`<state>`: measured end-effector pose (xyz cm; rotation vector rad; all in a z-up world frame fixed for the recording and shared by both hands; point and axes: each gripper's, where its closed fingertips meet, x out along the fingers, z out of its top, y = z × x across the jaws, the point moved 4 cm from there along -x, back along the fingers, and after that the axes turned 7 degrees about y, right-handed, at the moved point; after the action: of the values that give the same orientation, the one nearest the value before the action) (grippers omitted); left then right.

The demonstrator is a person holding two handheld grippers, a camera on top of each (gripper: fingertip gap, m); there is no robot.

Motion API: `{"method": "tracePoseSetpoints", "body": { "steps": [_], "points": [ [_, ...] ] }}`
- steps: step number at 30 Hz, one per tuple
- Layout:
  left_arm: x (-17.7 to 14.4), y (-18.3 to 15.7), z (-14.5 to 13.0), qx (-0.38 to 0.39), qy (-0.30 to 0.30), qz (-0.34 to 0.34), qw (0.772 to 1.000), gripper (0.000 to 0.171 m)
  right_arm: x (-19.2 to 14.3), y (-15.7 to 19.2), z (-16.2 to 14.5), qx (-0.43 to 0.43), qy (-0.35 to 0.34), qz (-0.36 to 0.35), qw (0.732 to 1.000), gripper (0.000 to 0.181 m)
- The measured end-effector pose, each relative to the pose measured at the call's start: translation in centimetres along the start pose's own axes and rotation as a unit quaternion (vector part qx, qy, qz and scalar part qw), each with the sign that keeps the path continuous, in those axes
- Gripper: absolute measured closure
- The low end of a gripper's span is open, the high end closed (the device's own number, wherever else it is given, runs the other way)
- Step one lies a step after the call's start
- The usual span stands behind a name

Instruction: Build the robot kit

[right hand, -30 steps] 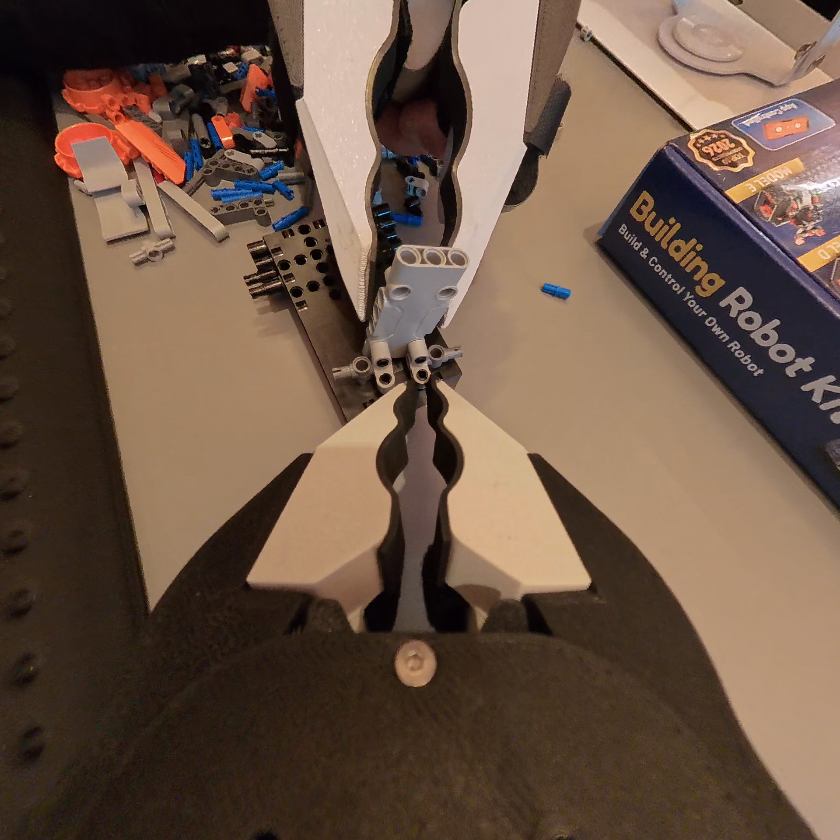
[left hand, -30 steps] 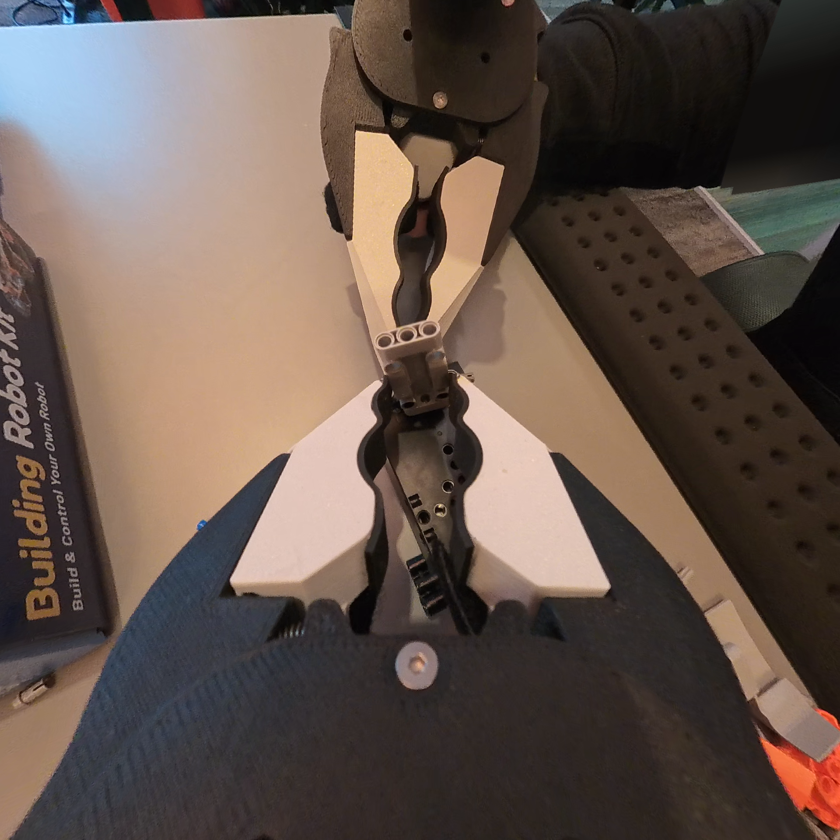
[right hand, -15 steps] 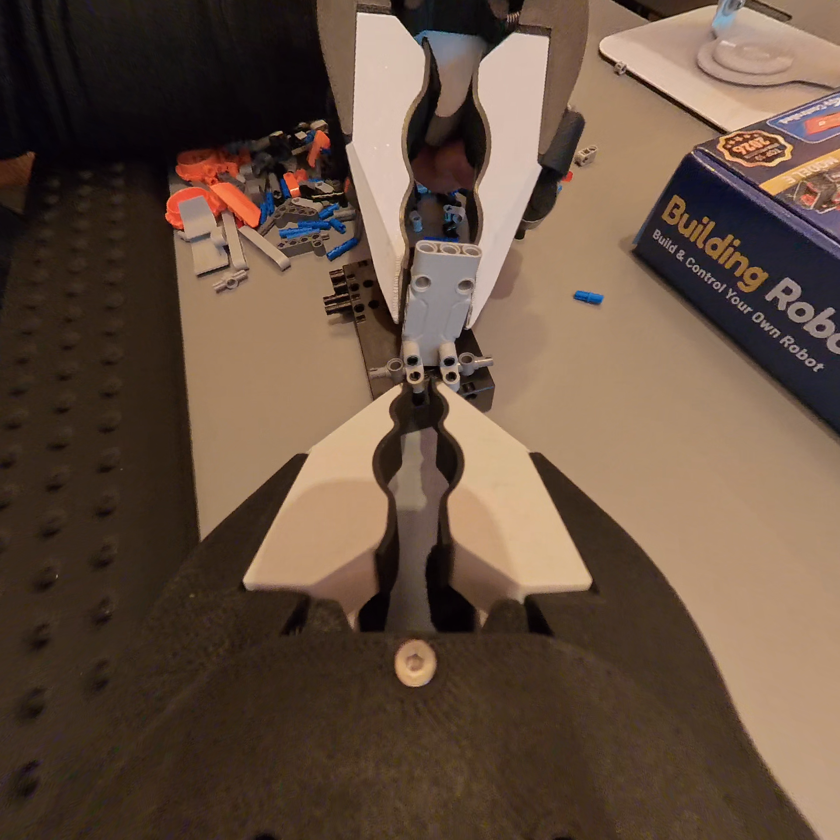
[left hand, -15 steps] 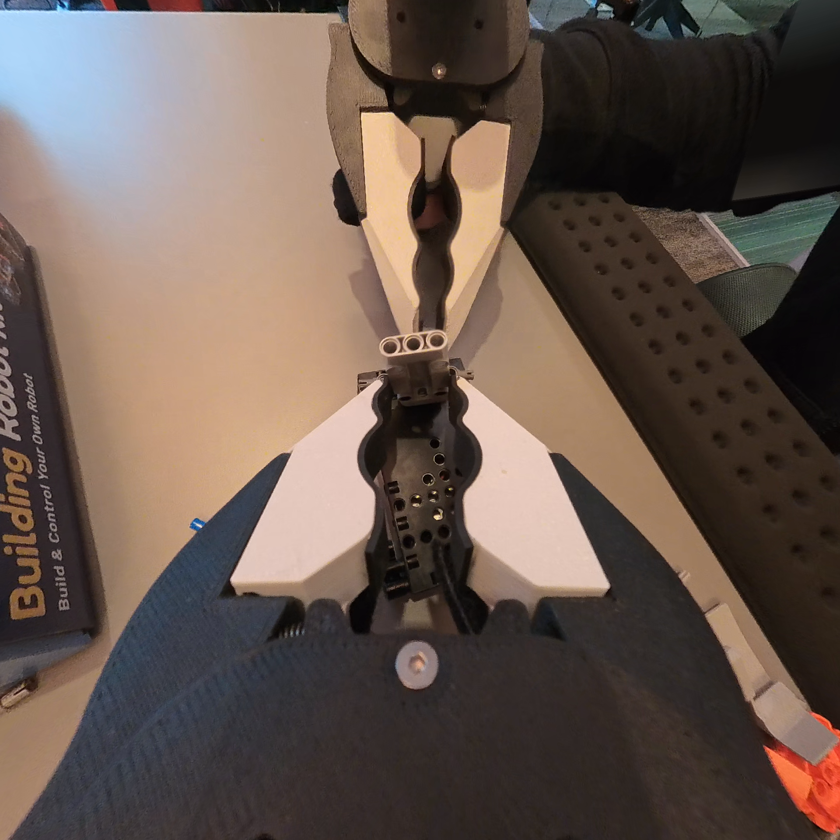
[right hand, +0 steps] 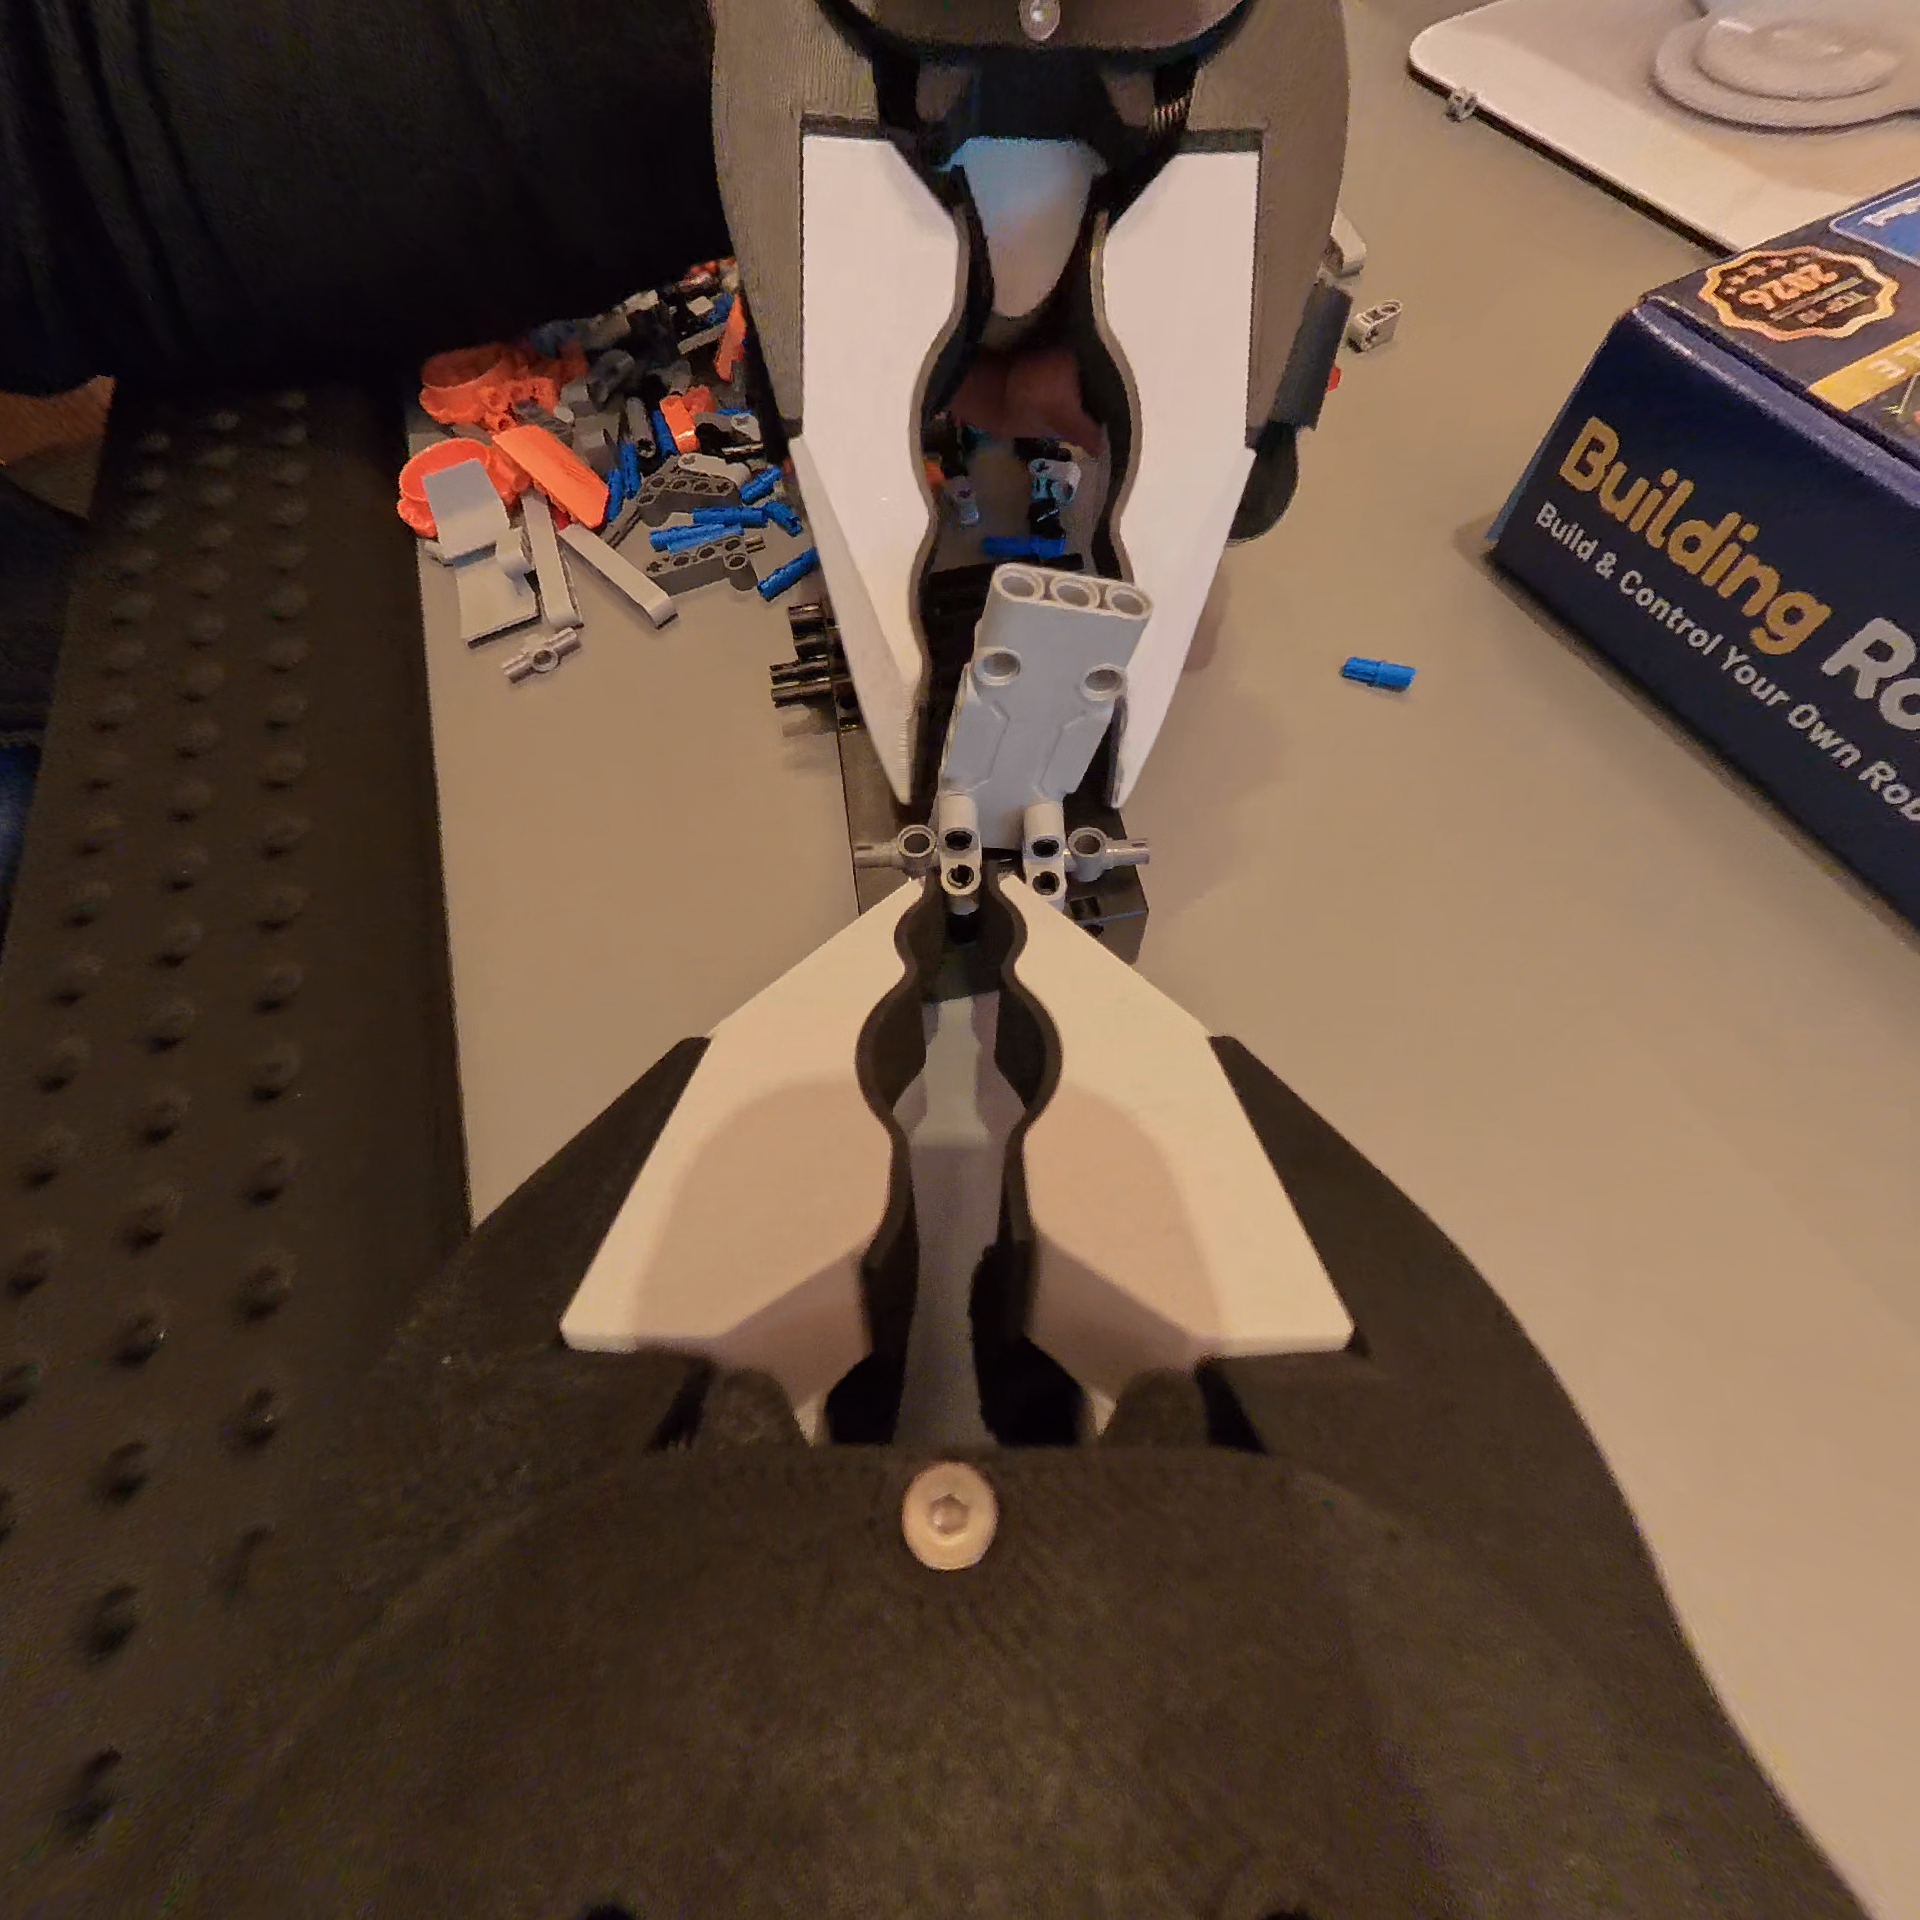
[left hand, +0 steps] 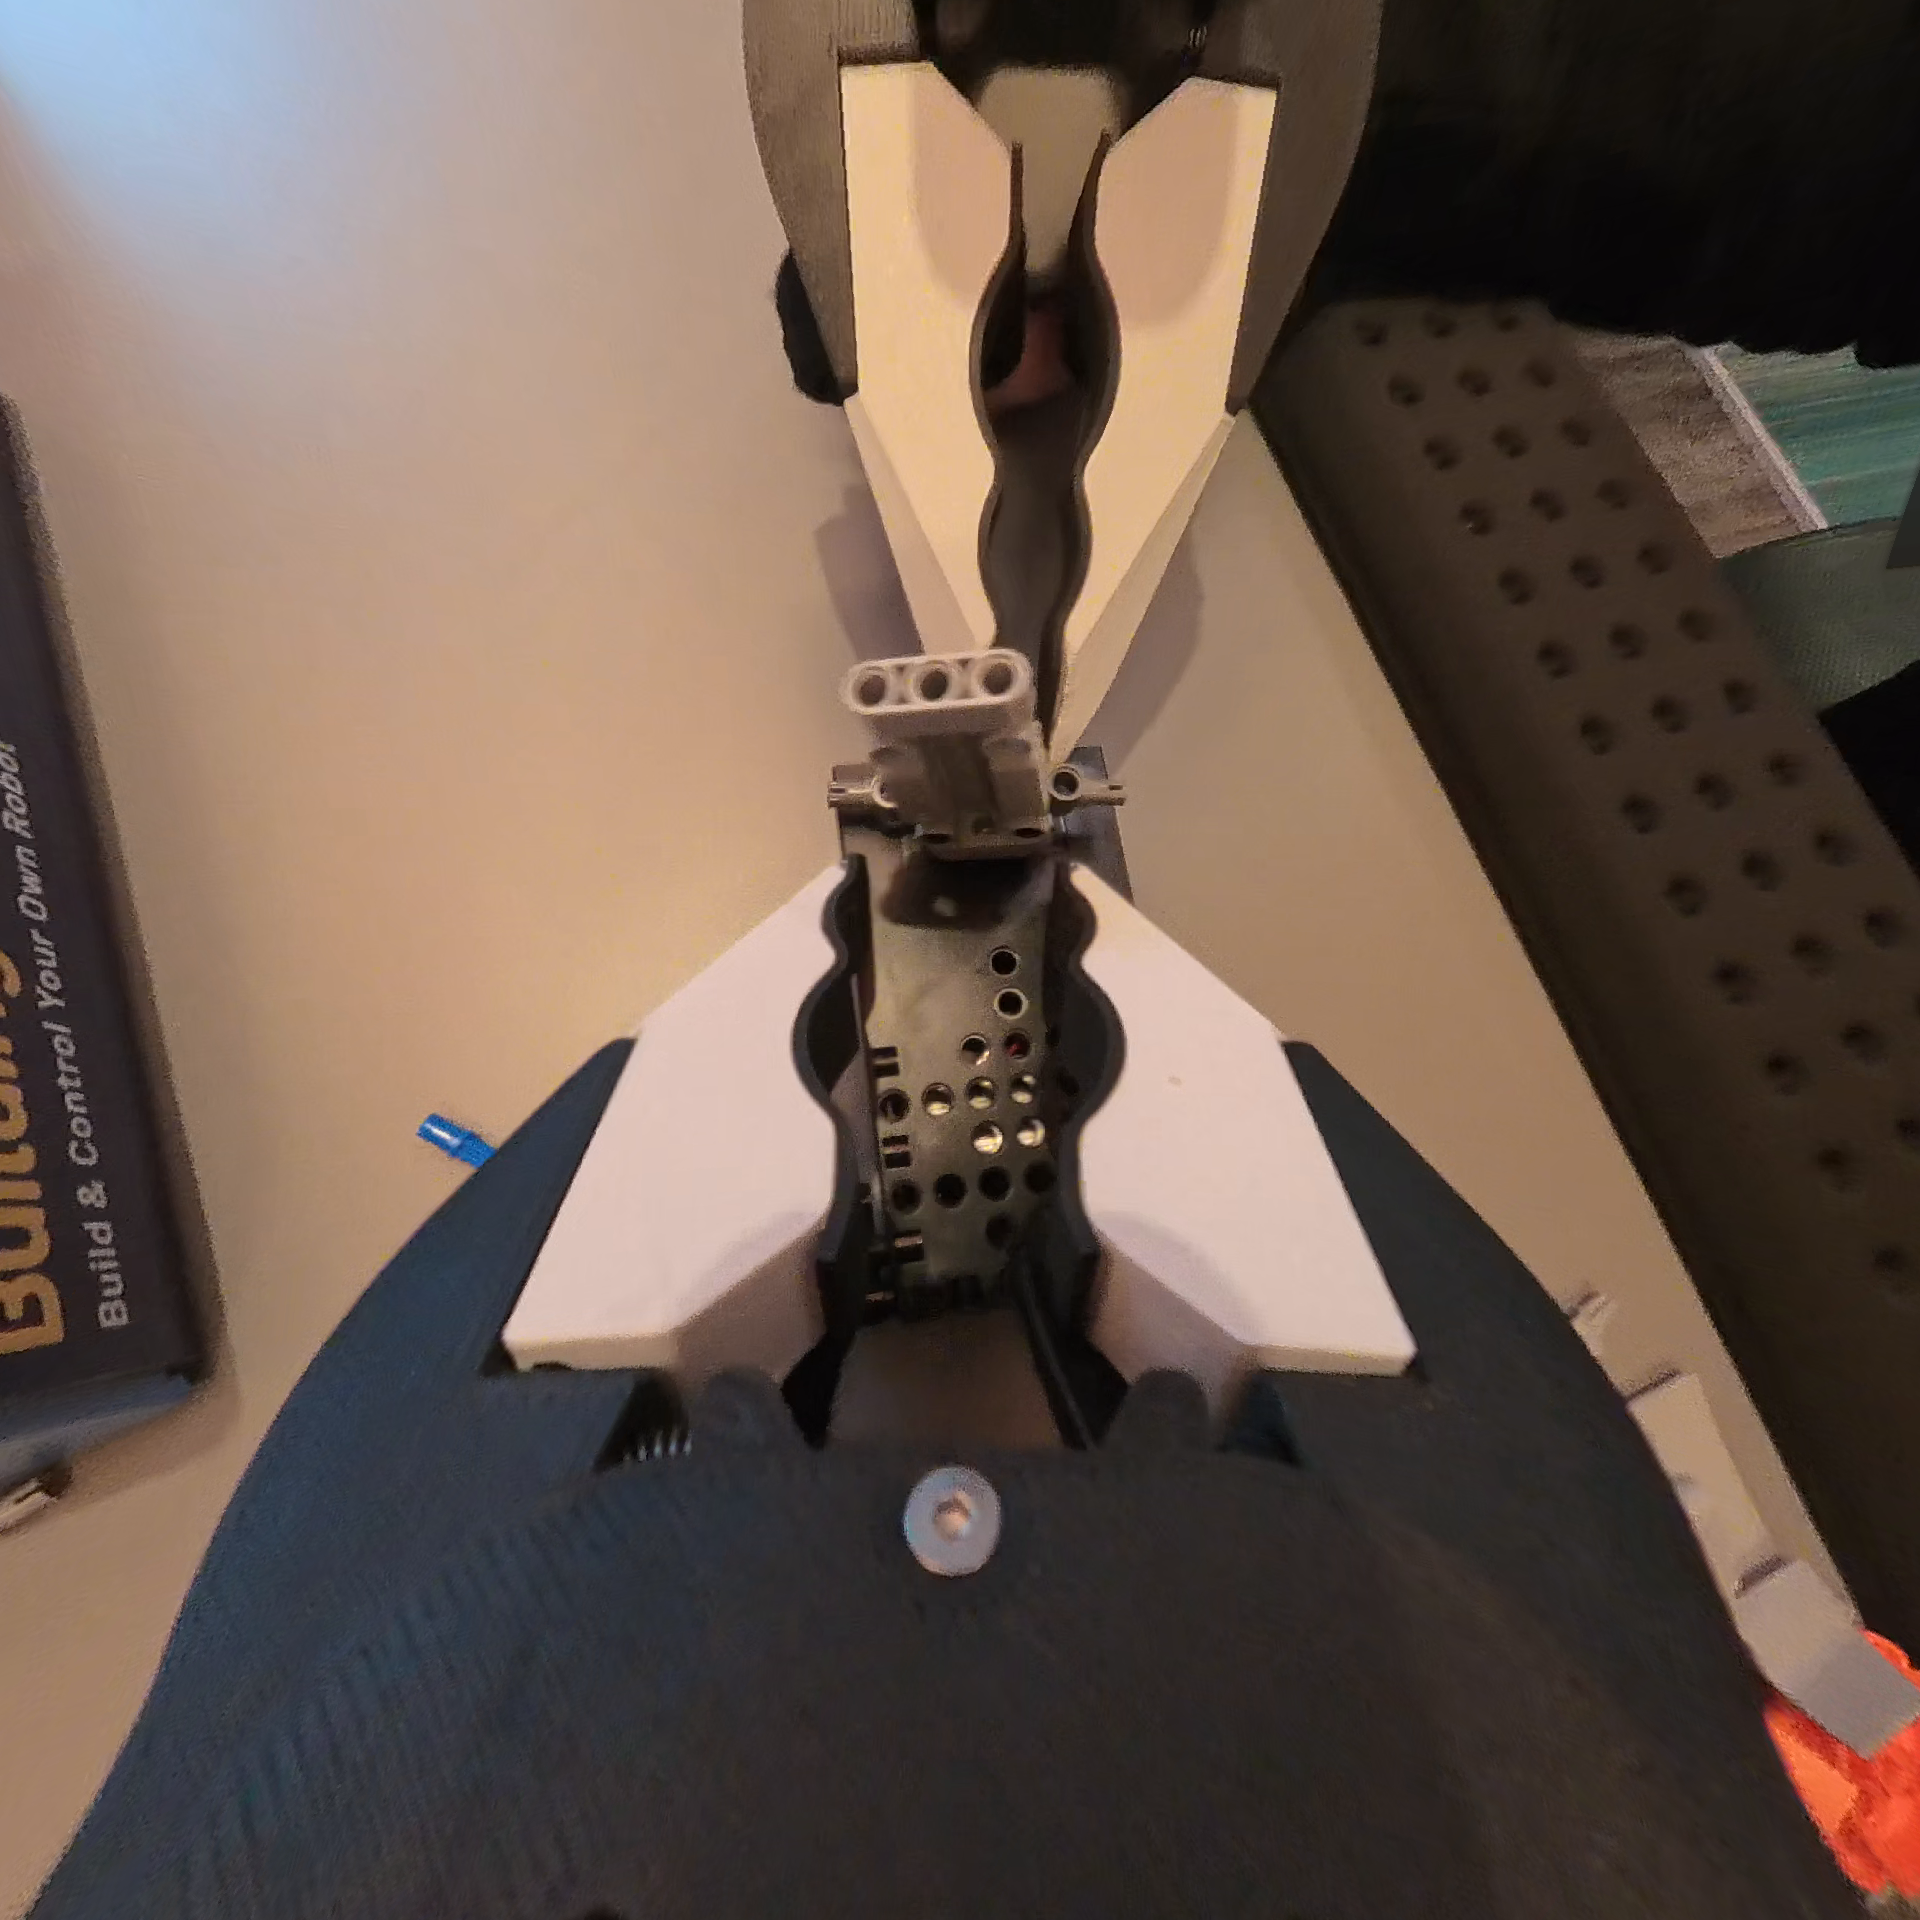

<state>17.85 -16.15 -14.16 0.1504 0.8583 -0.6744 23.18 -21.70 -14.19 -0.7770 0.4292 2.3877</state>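
Note:
My left gripper (left hand: 961, 868) is shut on a black perforated block (left hand: 956, 1091) that lies on the table. A grey three-hole piece (left hand: 940, 691) with small connectors at its base stands on the block's far end. My right gripper (right hand: 961, 888) faces it from the opposite side, almost closed, with its tips pinching a connector at the base of the grey piece (right hand: 1039, 696). In the right wrist view the left gripper (right hand: 1013, 795) straddles the black block (right hand: 1117, 904) and the grey piece. In the left wrist view the right gripper (left hand: 1039, 675) touches the grey piece from behind.
A dark blue box (right hand: 1766, 540) lies on one side, also in the left wrist view (left hand: 62, 935). A pile of orange, blue and grey parts (right hand: 623, 478) sits by a black dotted mat (right hand: 208, 935). A loose blue pin (right hand: 1377, 672) lies on the table. A white flat stand (right hand: 1662, 104) is at the back. The grippers are tip to tip, or close to it.
Both grippers kept their hold. The right gripper has drawn in closer and steeper over the grey piece. The block now lies flatter between the left fingers.

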Motion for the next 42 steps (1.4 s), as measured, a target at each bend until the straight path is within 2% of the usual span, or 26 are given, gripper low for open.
{"method": "tracePoseSetpoints", "body": {
  "steps": [2, 5, 10, 16, 17, 20, 32, 36, 39, 42],
  "points": [
    [-0.1, -0.5, 0.1, -0.009, 0.005, -0.013, 1.000, 0.130, 0.0, -0.1, 0.0, 0.011, 0.000, 0.005, 1.000, 0.176],
    [-0.1, -0.9, 0.0, 0.005, 0.033, 0.011, 0.999, 0.122, -0.1, -0.1, -0.1, 0.013, 0.000, 0.004, 1.000, 0.176],
    [0.2, -1.2, 0.0, 0.040, 0.058, 0.069, 0.995, 0.124, 0.0, 0.2, -0.1, -0.007, 0.003, -0.003, 1.000, 0.176],
    [0.4, -1.0, 0.0, 0.050, 0.033, 0.065, 0.996, 0.125, -0.1, 0.3, -0.3, -0.026, 0.008, 0.015, 1.000, 0.176],
    [0.4, -0.8, 0.0, 0.051, 0.027, 0.071, 0.996, 0.139, -0.1, 0.3, -0.3, -0.023, 0.009, 0.020, 1.000, 0.176],
    [0.5, -0.8, 0.1, 0.044, 0.018, 0.060, 0.997, 0.143, -0.1, -0.1, -0.3, 0.000, 0.013, 0.038, 0.999, 0.176],
    [0.7, -0.8, 0.2, 0.040, 0.004, 0.053, 0.998, 0.145, 0.1, 0.2, -0.6, -0.045, 0.029, 0.005, 0.999, 0.176],
    [0.8, -0.9, 0.3, 0.039, 0.006, 0.052, 0.998, 0.143, 0.0, 0.1, -0.6, -0.017, 0.018, 0.018, 1.000, 0.174],
    [0.7, -0.9, 0.3, 0.040, 0.010, 0.051, 0.998, 0.143, -1.4, -0.1, 0.0, -0.003, -0.024, 0.021, 0.999, 0.164],
    [0.8, -0.9, 0.3, 0.039, 0.007, 0.048, 0.998, 0.143, -1.9, -0.5, 0.6, -0.004, -0.047, -0.004, 0.999, 0.165]
  ]
}}
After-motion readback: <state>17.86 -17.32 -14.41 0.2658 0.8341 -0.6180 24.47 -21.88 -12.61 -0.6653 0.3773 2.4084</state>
